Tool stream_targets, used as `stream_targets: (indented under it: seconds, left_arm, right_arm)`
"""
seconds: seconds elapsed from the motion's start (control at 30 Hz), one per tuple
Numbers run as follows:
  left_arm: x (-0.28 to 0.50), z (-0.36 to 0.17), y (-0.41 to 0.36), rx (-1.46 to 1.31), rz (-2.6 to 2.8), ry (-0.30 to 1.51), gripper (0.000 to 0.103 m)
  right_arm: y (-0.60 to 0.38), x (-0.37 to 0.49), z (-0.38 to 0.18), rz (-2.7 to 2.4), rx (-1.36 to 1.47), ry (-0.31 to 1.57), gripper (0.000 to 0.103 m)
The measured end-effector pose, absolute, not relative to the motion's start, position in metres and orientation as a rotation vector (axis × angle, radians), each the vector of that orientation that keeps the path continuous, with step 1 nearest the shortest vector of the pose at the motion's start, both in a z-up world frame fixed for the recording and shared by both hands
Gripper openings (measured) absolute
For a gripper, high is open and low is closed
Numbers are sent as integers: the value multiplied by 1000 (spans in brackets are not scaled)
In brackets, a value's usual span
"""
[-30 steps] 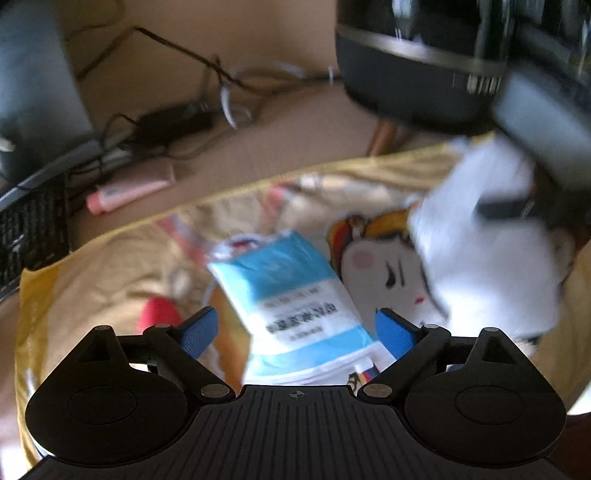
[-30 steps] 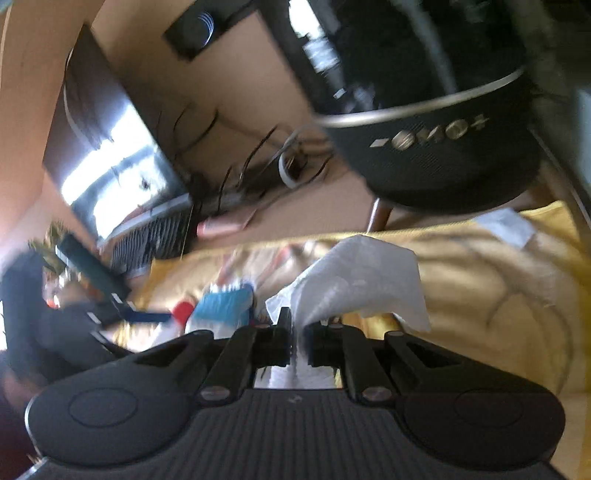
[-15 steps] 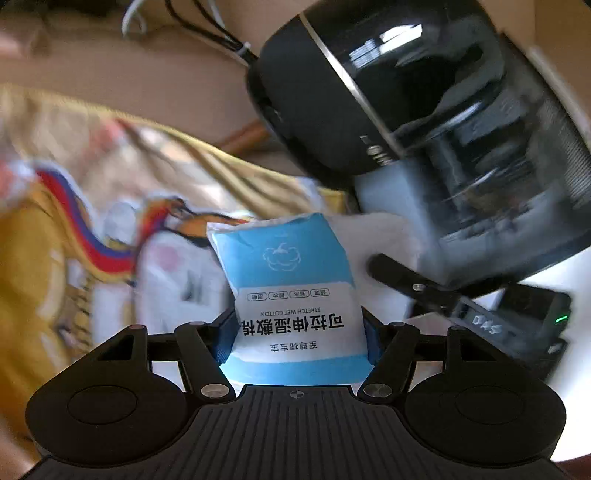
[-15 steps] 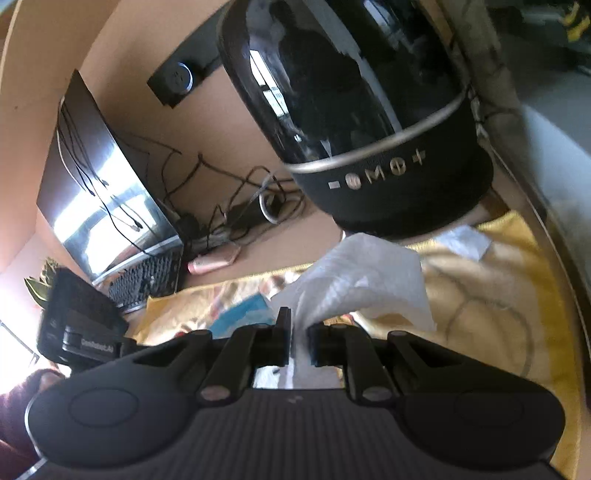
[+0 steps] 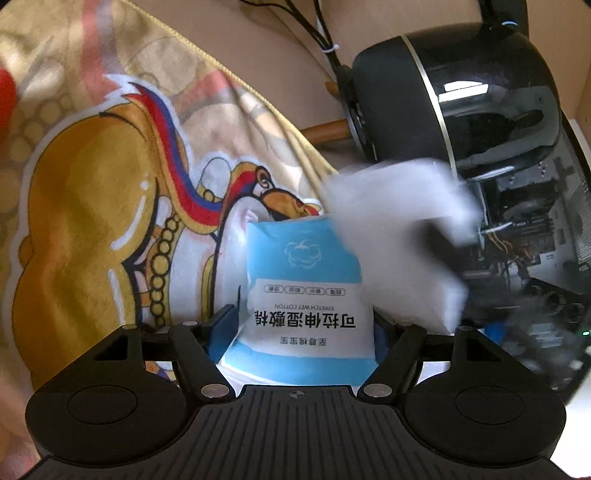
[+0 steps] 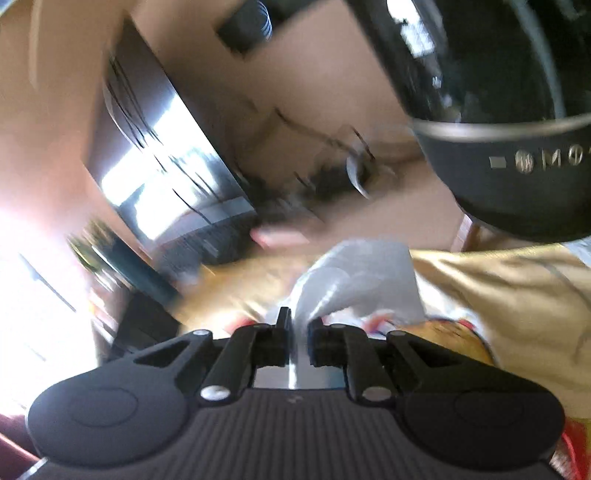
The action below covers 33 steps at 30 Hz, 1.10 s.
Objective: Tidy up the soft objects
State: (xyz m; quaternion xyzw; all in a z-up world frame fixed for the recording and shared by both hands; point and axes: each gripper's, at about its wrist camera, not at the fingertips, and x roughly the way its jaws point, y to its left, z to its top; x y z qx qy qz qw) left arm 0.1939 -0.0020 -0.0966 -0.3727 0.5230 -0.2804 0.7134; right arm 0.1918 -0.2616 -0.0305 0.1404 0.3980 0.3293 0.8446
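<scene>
Home computer desk. A tan desktop (image 5: 295, 85) carries a yellow cartoon-print cloth (image 5: 92, 206), a glossy black rounded speaker with button markings (image 5: 480, 103), tangled black cables (image 5: 321, 33), a dark flat monitor (image 6: 166, 155), and an open computer case (image 5: 528, 229).

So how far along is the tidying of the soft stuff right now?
Nothing looks put away yet. In hand: the left gripper is shut on the blue wet cotton pack, and the right gripper pinches a white tissue, both lifted above the yellow cartoon blanket. Left to do: set both down somewhere tidy; no destination shows, and the right view is blurred.
</scene>
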Motion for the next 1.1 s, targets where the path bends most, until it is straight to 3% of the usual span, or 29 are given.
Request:
stream_targets:
  seconds: [0.33, 0.67, 0.93, 1.07, 1.1]
  left_arm:
    - [198, -99, 38, -984, -483, 1126, 80]
    - [210, -93, 47, -929, -409, 1114, 87]
    - [206, -87, 51, -857, -380, 1128, 92]
    - [205, -86, 51, -837, -379, 1137, 90]
    - [205, -85, 49, -819, -376, 1141, 84]
  right_arm:
    - [-291, 183, -50, 564, 246, 914, 12]
    - [-215, 147, -18, 1001, 243, 863, 12]
    - [-210, 172, -58, 842, 145, 977, 12]
    - [-233, 178, -62, 756, 147, 973, 12]
    - [-240, 179, -61, 737, 157, 968, 12]
